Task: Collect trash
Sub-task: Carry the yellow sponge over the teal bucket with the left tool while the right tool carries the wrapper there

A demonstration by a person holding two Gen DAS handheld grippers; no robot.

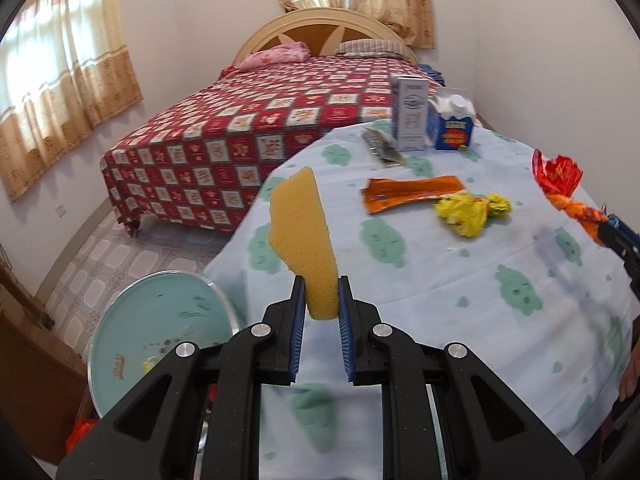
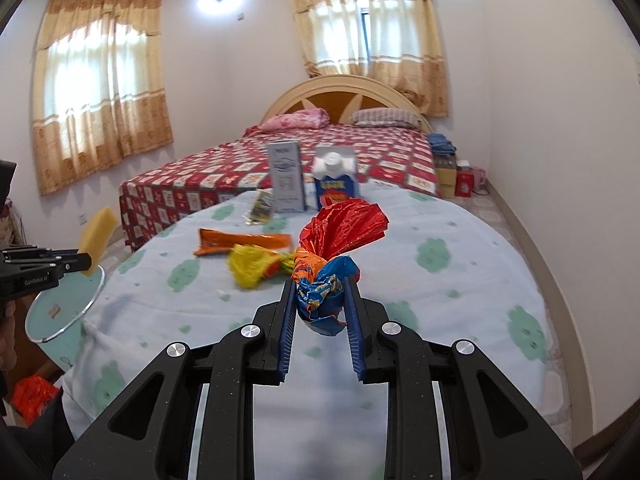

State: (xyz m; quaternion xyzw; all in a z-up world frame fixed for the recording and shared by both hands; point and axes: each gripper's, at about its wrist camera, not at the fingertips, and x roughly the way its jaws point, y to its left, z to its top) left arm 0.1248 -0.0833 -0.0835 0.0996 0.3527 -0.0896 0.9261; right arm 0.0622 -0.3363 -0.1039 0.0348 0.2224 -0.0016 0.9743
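A table [image 2: 460, 280] under pale blue cloth filled mid-frame, a bed [image 2: 360, 152] above it; the left gripper [image 1: 319, 296] clenched a sponge [image 1: 304, 232], the right gripper [image 2: 320, 300] a crumpled wrapper [image 2: 332, 256].

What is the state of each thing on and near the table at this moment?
Yellow sponge: held upright in left hand-held gripper.
Twisted foil wrapper: clamped in right hand-held gripper.
Orange wrapper: lying flat.
Yellow crumpled wrapper: lying loose.
Blue carton: upright, capped.
Grey box: upright.
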